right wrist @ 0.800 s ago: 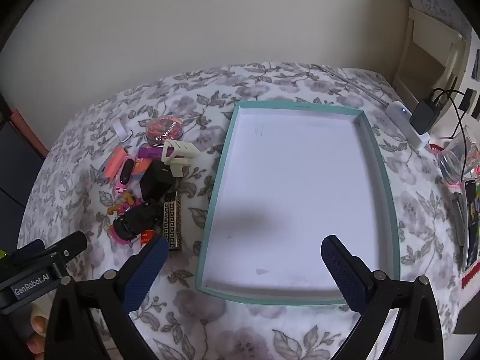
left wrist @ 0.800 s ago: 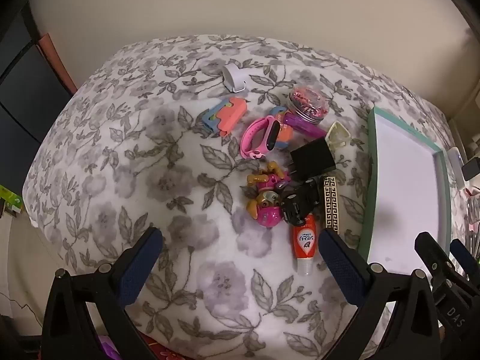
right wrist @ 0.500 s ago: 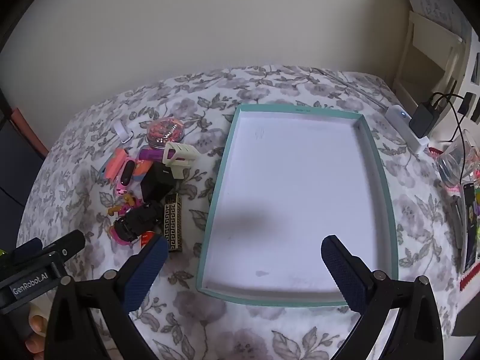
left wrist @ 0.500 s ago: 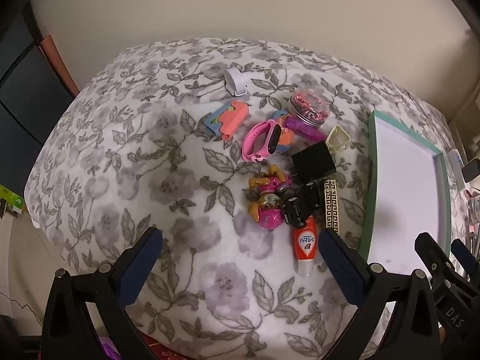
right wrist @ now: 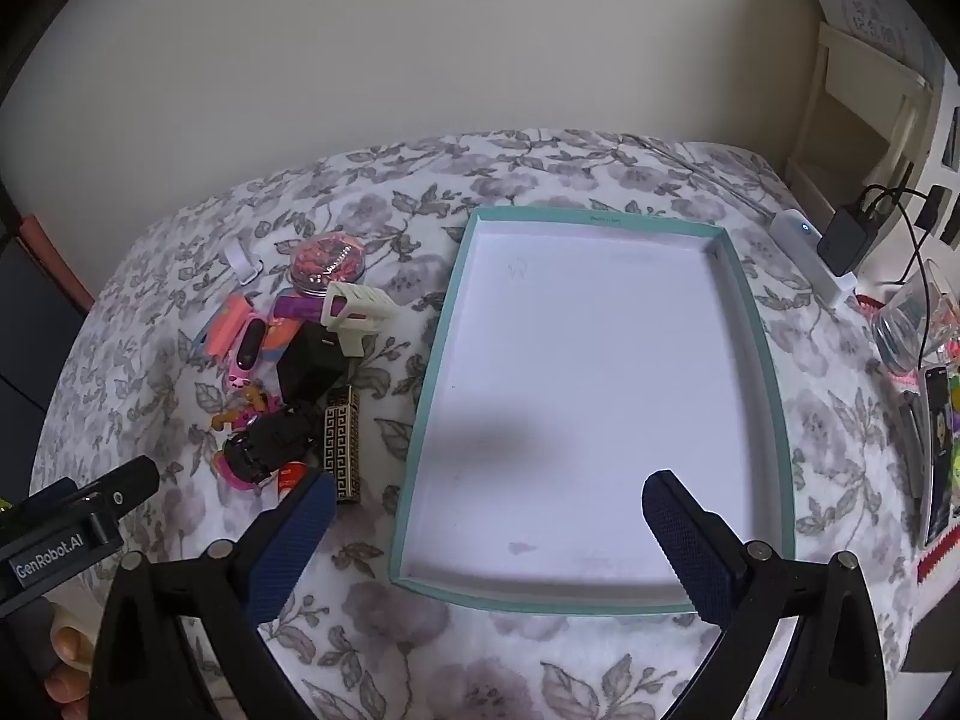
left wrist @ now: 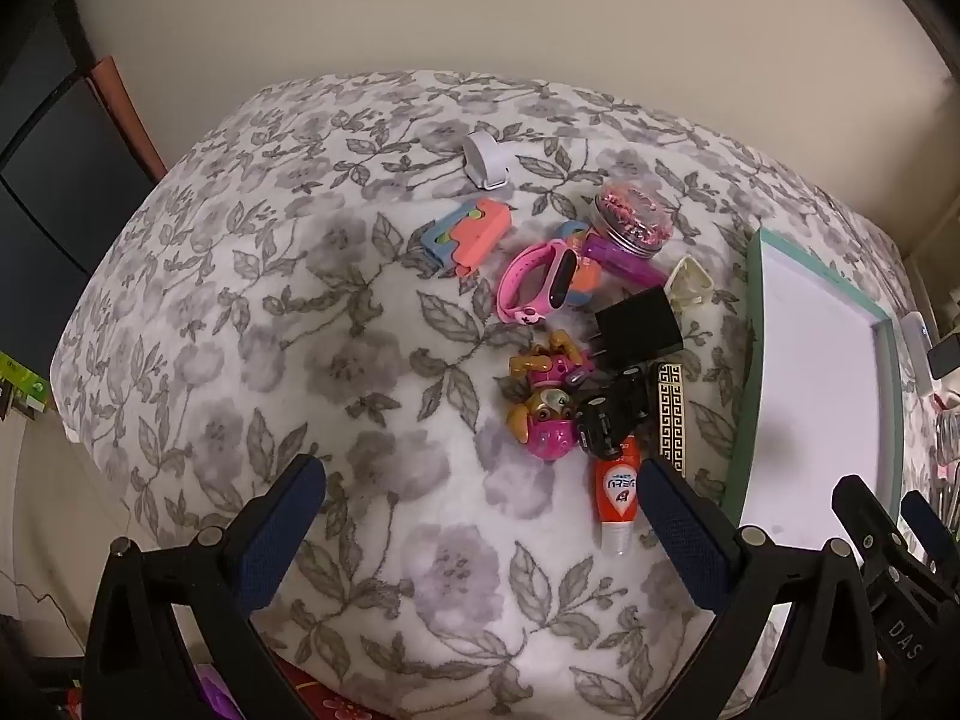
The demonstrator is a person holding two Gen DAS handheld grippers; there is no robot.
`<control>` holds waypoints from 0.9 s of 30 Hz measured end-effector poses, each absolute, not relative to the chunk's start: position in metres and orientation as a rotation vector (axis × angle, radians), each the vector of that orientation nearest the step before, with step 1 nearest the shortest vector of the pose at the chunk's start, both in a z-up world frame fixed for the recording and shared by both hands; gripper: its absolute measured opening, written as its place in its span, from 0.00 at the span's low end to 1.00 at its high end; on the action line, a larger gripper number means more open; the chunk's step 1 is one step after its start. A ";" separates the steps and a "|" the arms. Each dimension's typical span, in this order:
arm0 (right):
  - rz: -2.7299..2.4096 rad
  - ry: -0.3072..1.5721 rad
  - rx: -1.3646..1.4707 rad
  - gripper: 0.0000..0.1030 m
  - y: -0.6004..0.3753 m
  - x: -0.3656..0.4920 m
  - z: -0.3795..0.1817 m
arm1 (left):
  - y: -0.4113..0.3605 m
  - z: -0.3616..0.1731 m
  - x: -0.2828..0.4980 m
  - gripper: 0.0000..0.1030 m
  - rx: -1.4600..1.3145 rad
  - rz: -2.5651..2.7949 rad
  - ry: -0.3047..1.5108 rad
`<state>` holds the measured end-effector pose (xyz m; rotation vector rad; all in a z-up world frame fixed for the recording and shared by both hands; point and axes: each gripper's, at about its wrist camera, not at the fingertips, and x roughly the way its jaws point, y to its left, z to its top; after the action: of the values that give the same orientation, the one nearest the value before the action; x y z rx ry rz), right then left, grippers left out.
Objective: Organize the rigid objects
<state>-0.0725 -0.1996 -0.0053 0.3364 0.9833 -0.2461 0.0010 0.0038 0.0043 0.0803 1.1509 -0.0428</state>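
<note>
Left gripper (left wrist: 480, 504) and right gripper (right wrist: 487, 507) — jaws apart, holding nothing. Toy pile (left wrist: 576, 348) lies mid-table, just beside the teal tray (right wrist: 780, 420) near the table's right edge.

A floral grey-and-white cloth (right wrist: 540, 654) covers the table across the middle of the frame. At the right edge sit a white power strip (right wrist: 810, 252) with a black charger (right wrist: 847, 238) plugged in, a clear glass (right wrist: 912, 324) below it, and a phone (right wrist: 939, 453) lower right; cream wall (right wrist: 420, 42) fills the top
</note>
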 end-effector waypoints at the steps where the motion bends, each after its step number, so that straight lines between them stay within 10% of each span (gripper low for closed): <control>1: -0.248 0.984 0.336 1.00 -0.200 -0.072 -0.006 | 0.004 0.004 0.001 1.00 0.080 -0.042 1.152; 27: -0.276 1.010 0.342 1.00 -0.204 -0.071 -0.013 | 0.007 -0.006 0.008 1.00 0.066 -0.026 1.201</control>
<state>-0.0706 -0.2035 -0.0134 0.3420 1.0096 -0.2763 0.0079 0.0068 -0.0056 0.0656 1.2005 -0.0261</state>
